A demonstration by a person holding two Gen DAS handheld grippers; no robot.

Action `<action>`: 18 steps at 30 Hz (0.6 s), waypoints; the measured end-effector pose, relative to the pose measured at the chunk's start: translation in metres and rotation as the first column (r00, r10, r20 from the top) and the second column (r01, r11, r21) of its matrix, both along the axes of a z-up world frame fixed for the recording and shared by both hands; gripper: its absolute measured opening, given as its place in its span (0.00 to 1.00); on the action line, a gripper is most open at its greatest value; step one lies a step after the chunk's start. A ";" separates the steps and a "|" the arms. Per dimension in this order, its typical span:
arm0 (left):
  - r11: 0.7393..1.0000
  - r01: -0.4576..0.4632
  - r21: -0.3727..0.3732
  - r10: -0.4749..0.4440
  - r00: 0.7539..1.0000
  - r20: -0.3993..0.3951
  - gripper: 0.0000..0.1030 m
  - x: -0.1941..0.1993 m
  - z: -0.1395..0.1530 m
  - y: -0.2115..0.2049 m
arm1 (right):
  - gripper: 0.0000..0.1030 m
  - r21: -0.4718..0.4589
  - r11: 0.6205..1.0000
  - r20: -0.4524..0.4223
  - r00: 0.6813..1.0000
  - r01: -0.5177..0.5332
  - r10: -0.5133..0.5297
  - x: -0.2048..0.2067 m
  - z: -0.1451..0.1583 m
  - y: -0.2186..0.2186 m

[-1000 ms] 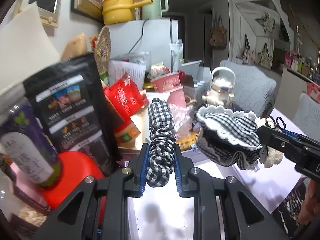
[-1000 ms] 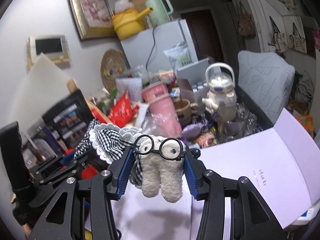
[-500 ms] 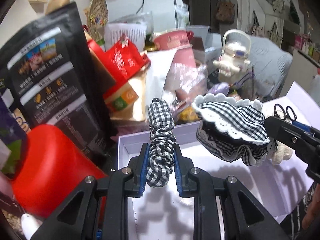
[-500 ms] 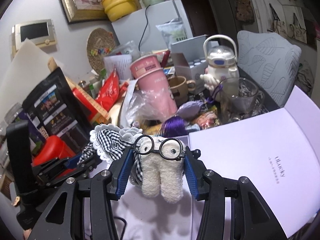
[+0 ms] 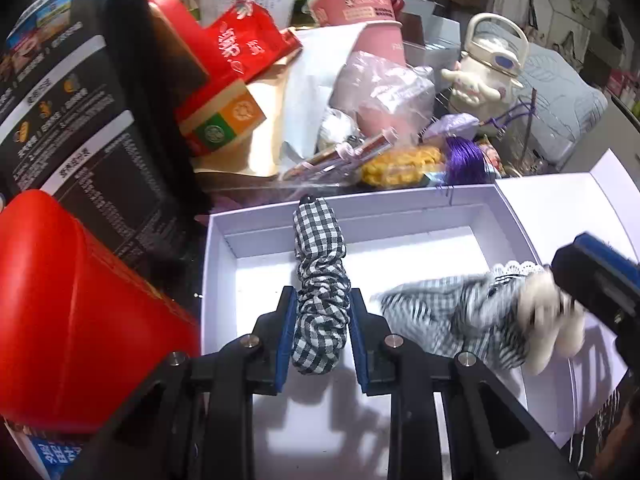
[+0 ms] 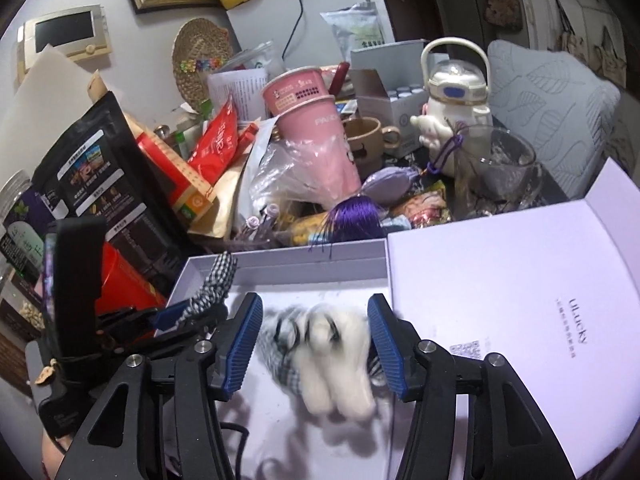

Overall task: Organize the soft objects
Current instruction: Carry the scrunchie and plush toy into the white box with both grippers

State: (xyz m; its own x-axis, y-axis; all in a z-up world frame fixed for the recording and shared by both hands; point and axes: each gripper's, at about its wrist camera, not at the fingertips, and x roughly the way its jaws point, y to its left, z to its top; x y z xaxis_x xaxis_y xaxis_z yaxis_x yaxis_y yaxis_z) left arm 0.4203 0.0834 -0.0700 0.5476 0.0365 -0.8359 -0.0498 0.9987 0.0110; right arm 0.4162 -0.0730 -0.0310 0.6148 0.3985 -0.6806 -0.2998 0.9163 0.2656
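Note:
My left gripper is shut on a black-and-white checked scrunchie and holds it over the left part of an open white box. My right gripper is open above the same box. A checked hair piece with a cream plush toy is blurred between its spread fingers, dropping into the box. It also shows in the left wrist view, beside the right gripper's finger.
The box's white lid lies open to the right. Behind the box stands clutter: a pink cup, a white kettle, a black bag, a red container, a glass jar.
Both grippers have moved down over the box. My right gripper has opened and let go of the plush hair piece, which is falling. The left still holds the scrunchie.

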 end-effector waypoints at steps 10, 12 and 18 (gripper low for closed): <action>0.999 0.022 0.041 -0.024 0.998 0.051 0.76 -0.010 0.013 -0.013 | 0.63 -0.059 0.997 0.029 0.998 0.058 -0.056 -0.003 0.011 -0.013; 0.999 0.028 0.031 -0.030 0.998 0.062 0.76 -0.012 0.017 -0.014 | 0.63 -0.071 0.995 0.040 0.997 0.066 -0.063 -0.004 0.015 -0.014; 0.999 0.027 0.018 -0.029 0.991 0.134 0.76 -0.027 0.040 -0.019 | 0.63 -0.060 0.996 0.092 0.993 0.074 -0.068 -0.017 0.033 -0.020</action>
State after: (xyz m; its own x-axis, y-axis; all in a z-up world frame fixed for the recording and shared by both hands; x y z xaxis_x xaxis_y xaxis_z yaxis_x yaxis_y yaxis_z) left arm 0.3931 0.0640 -0.0305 0.6555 0.0324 -0.7545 -0.0241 0.9995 0.0220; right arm 0.3994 -0.0933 0.0018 0.6995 0.3101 -0.6439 -0.2536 0.9500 0.1820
